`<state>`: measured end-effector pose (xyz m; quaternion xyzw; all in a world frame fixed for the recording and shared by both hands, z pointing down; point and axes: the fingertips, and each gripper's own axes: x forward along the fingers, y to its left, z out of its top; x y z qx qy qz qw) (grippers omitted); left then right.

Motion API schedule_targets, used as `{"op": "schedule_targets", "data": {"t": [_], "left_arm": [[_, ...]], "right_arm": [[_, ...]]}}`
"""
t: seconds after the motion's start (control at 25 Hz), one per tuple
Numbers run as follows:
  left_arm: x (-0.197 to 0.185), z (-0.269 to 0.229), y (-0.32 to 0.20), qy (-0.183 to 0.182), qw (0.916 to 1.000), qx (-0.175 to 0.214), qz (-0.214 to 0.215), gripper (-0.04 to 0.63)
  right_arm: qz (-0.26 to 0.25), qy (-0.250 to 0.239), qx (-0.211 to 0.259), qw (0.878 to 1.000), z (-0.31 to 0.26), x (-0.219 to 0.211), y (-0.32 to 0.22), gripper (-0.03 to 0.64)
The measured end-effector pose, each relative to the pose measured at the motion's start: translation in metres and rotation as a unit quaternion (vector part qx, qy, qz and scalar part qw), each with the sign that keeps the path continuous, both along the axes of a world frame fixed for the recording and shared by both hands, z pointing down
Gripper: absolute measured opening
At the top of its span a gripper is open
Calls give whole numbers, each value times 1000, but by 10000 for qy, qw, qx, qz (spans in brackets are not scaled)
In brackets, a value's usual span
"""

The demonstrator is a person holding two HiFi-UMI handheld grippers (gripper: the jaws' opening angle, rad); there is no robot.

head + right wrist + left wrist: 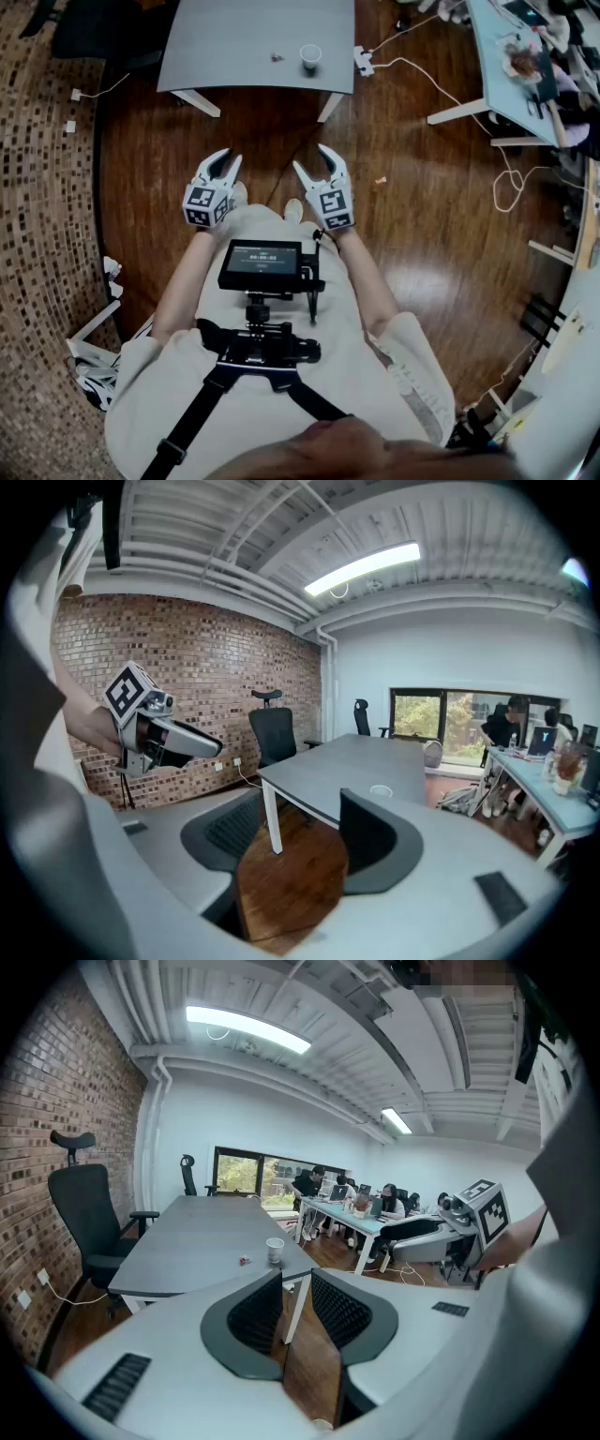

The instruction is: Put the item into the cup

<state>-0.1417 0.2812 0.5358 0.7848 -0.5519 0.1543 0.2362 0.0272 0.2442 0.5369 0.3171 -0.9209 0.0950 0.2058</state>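
Note:
A white paper cup (pixel 310 58) stands on the grey table (pixel 253 28) at the far side of the room, with a small red item (pixel 276 57) lying just left of it. Both grippers hang in the air over the wood floor, well short of the table. My left gripper (pixel 226 161) has its jaws a little apart with nothing between them. My right gripper (pixel 314 161) is open wider and also empty. In the left gripper view the cup (pixel 274 1250) and the item (pixel 244 1261) show beyond the left gripper (pixel 296 1288). The right gripper view shows the cup (pixel 381 790) past the right gripper (pixel 300 822).
White cables (pixel 441 89) trail across the floor toward a second desk (pixel 511 66) at the right. A black office chair (pixel 89 1218) stands by the brick wall at the table's left. Several people sit at desks (pixel 347 1208) near the window. A screen rig (pixel 261 265) hangs on the person's chest.

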Motion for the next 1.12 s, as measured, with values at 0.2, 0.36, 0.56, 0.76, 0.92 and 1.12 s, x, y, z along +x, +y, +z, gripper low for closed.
{"op": "schedule_targets", "data": {"t": [0.2,0.36,0.56,0.76,0.92,1.12], "left_arm": [[4,-5,-6,26,9999,82,-104,100],[-1,-1,-4,-126,9998,-8,-160,100],[-5,0,-1,-155,9999,-27,-68,100],[1,0,-15,-52,10000,4,66,100],[5,10,-55,-2,9997,-104,208,100],[1,22,-106,62,9989,-217,419,100]], "right_arm": [[-17,-9,62,10000,-7,9,-7,281],[-31,24,71,10000,-4,12,-6,281],[33,7,69,10000,-3,10,-6,281],[115,-16,59,9999,-5,10,-10,281],[228,-16,-73,9997,2,8,-40,281],[278,2,-136,9995,6,-11,-80,281]]}}
